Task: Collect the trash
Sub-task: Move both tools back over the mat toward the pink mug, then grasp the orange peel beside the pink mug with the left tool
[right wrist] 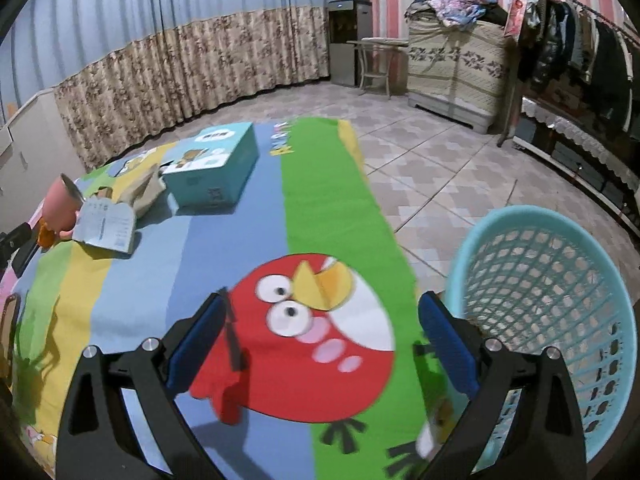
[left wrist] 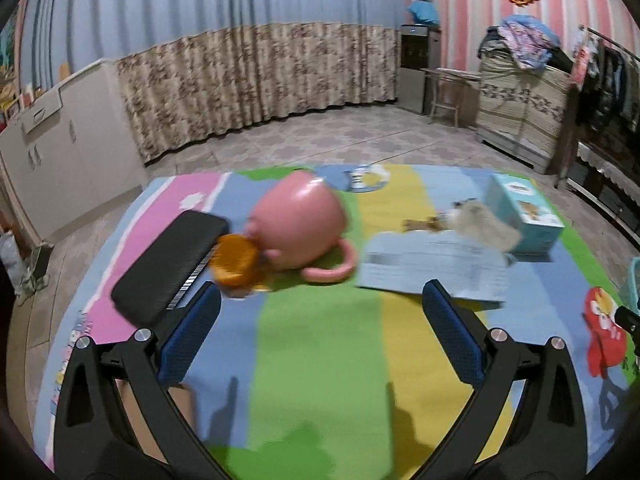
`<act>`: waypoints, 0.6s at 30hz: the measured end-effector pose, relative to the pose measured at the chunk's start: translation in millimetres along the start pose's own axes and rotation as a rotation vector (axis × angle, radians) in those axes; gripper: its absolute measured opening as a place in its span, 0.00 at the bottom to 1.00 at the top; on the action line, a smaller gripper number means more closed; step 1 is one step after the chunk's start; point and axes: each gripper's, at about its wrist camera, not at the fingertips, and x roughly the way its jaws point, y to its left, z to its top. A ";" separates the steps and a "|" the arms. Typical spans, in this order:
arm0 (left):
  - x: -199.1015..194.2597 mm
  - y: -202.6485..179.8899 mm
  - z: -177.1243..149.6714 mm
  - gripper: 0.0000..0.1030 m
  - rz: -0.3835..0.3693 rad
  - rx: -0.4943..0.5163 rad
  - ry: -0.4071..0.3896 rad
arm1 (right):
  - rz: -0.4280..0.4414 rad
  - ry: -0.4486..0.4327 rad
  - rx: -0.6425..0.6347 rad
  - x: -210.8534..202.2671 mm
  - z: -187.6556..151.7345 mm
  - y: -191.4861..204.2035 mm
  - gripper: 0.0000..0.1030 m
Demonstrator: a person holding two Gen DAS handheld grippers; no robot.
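Nearest my left wrist camera is my left claw (left wrist: 320,300), jaws spread wide with nothing between them, hovering over the striped cloth of the worktop (left wrist: 320,360). Past it a pink mug (left wrist: 300,224) lies tipped on its side, handle toward me, and an orange lump (left wrist: 236,262) sits against it; motion blur keeps me from saying what that lump is, possibly a peel or a crumpled wrapper. A black flat case (left wrist: 168,264) lies just to the left of the lump, touching it. To the right a pale printed sheet (left wrist: 432,266) lies flat, with a fuzzy beige wad (left wrist: 484,224) at its far edge, too smeared to identify, and a teal carton (left wrist: 524,212) just beyond.

My right claw (right wrist: 320,320) is likewise wide open and holding nothing, above the red cartoon bird (right wrist: 304,340) printed on the cloth. Only this view shows the light-blue mesh basket (right wrist: 552,312), standing off the worktop's right edge beside the right finger, its lower part cut off by the claw frame. Here the mug, sheet and wad appear small at far left, and the teal carton (right wrist: 216,168) is seen from its other side.
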 end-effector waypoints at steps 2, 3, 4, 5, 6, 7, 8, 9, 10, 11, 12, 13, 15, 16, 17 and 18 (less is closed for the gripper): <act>5.7 17.6 1.7 0.94 0.008 -0.011 0.005 | 0.011 0.010 -0.002 3.3 2.4 9.9 0.92; 10.2 27.5 2.2 0.94 0.011 -0.019 0.014 | 0.020 0.015 -0.008 5.2 4.6 16.7 0.92; 14.1 33.7 3.2 0.94 0.011 -0.024 0.023 | 0.025 0.015 -0.014 6.0 6.3 20.4 0.92; 18.0 40.4 3.8 0.94 0.008 -0.030 0.033 | 0.030 0.014 -0.028 6.8 8.8 26.8 0.92; 21.4 46.1 4.2 0.94 0.005 -0.036 0.039 | 0.033 0.010 -0.039 7.1 10.9 31.9 0.92; 25.6 52.2 4.9 0.94 0.003 -0.040 0.046 | 0.037 0.008 -0.056 8.0 13.9 38.9 0.92; 29.8 56.6 5.6 0.93 0.001 -0.037 0.052 | 0.041 0.008 -0.066 9.0 15.7 43.5 0.92; 34.6 60.1 6.2 0.90 -0.001 -0.031 0.063 | 0.046 0.009 -0.074 10.0 17.6 47.5 0.92; 41.6 64.1 7.2 0.88 -0.002 -0.021 0.079 | 0.052 0.011 -0.079 10.7 19.1 50.8 0.92; 46.0 65.7 7.3 0.84 -0.003 -0.016 0.088 | 0.059 0.013 -0.085 12.5 21.8 55.7 0.92; 50.0 67.9 7.1 0.80 -0.003 -0.012 0.096 | 0.061 0.011 -0.091 13.2 24.1 59.3 0.92; 56.2 70.2 7.4 0.78 -0.006 -0.010 0.109 | 0.059 0.008 -0.102 14.3 26.2 63.8 0.92; 67.7 75.3 6.6 0.71 -0.017 -0.019 0.142 | 0.059 0.004 -0.114 14.8 28.0 66.5 0.92; 76.5 78.5 7.1 0.69 -0.036 -0.030 0.174 | 0.061 0.003 -0.116 14.4 28.0 66.8 0.92; 81.7 80.3 7.7 0.64 -0.049 -0.037 0.192 | 0.065 0.004 -0.113 15.2 28.4 68.6 0.92; 87.0 82.1 8.8 0.62 -0.058 -0.043 0.208 | 0.068 0.006 -0.112 15.7 27.3 68.1 0.92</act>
